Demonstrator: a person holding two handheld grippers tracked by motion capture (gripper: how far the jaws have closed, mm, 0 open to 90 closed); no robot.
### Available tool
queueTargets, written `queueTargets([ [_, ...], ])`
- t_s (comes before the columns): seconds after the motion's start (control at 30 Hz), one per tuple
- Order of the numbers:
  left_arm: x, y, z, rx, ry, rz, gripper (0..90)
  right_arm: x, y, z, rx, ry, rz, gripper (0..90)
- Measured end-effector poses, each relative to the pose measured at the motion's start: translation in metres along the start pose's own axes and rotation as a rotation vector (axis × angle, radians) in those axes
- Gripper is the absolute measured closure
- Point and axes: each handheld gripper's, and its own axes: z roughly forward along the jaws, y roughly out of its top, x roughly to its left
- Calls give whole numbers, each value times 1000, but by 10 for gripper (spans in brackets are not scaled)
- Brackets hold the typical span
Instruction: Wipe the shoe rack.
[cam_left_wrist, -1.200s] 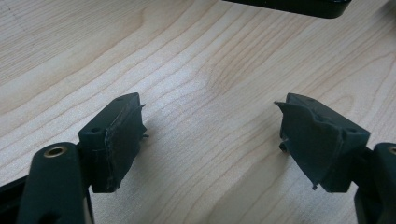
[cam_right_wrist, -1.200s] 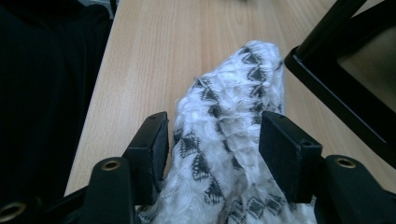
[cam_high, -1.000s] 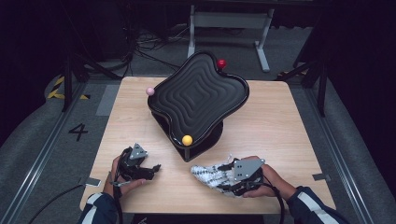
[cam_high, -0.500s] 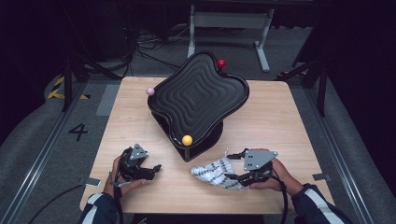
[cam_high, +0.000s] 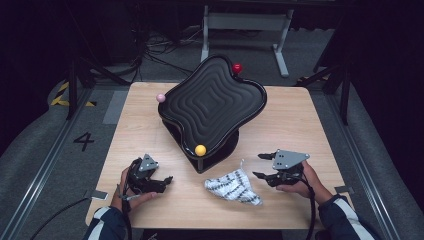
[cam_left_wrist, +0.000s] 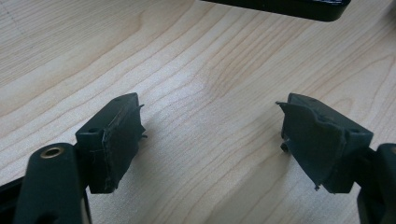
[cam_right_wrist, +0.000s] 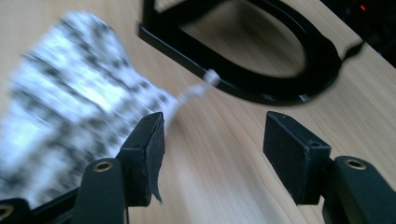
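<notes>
A white pouch with a black pattern (cam_high: 232, 186) lies flat on the wooden table (cam_high: 300, 120), in front of the black wavy tray (cam_high: 212, 102). My right gripper (cam_high: 258, 165) hovers just to the pouch's right, jaws open and empty, pointing left at it. In the right gripper view the right gripper (cam_right_wrist: 212, 154) is open, with the blurred pouch (cam_right_wrist: 70, 93) left of its left jaw and the pouch's drawstring knot (cam_right_wrist: 212, 77) ahead. My left gripper (cam_high: 166, 180) rests near the front left, open. The left gripper (cam_left_wrist: 210, 140) has bare wood between its jaws.
The tray stands tilted on a black stand (cam_high: 220, 150) in the middle of the table. A yellow ball (cam_high: 200, 149), a pink ball (cam_high: 160, 98) and a red ball (cam_high: 237, 68) sit at its rim. The stand's ring base (cam_right_wrist: 261, 88) lies close ahead of the right gripper.
My right gripper has drawn back to the right, away from the pouch, which now lies alone on the table. The left gripper has stayed put.
</notes>
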Motion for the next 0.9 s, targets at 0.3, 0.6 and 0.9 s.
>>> queueTargets([
  [0.3, 0, 0, 0, 0, 7, 1, 205, -23, -33, -2, 100, -84, 107, 378],
  [0.6, -2, -1, 0, -5, -1, 4, 204, -35, -55, -17, 112, -119, 193, 358],
  [0.9, -2, -1, -1, 1, -3, -2, 204, -35, -83, -34, 141, -188, 251, 343],
])
